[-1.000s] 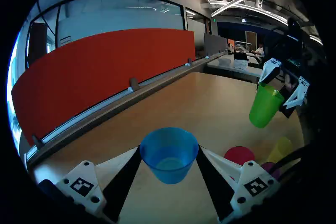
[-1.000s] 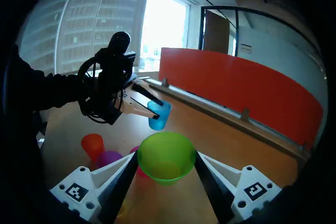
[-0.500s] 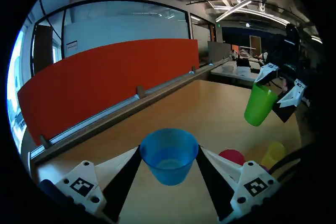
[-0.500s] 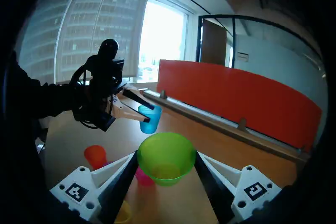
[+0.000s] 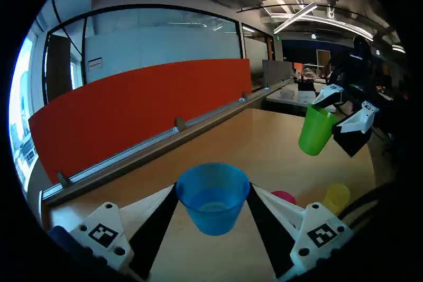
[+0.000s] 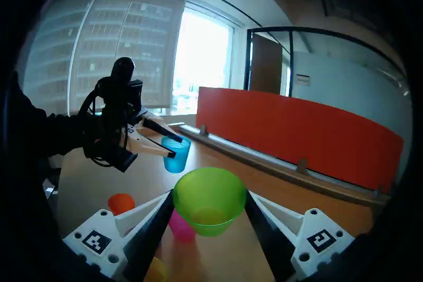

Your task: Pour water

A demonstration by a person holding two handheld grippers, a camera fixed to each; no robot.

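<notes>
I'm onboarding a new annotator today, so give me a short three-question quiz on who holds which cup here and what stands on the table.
1. True or false: the green cup in the right gripper rests on the table.
2. Which cup does the left gripper grip? A orange, B blue, C yellow.
3. Fill in: on the table, the yellow cup stands nearest a ____ cup.
Key: 1 false, it is held in the air. 2 B, the blue cup. 3 pink, the pink cup.
</notes>
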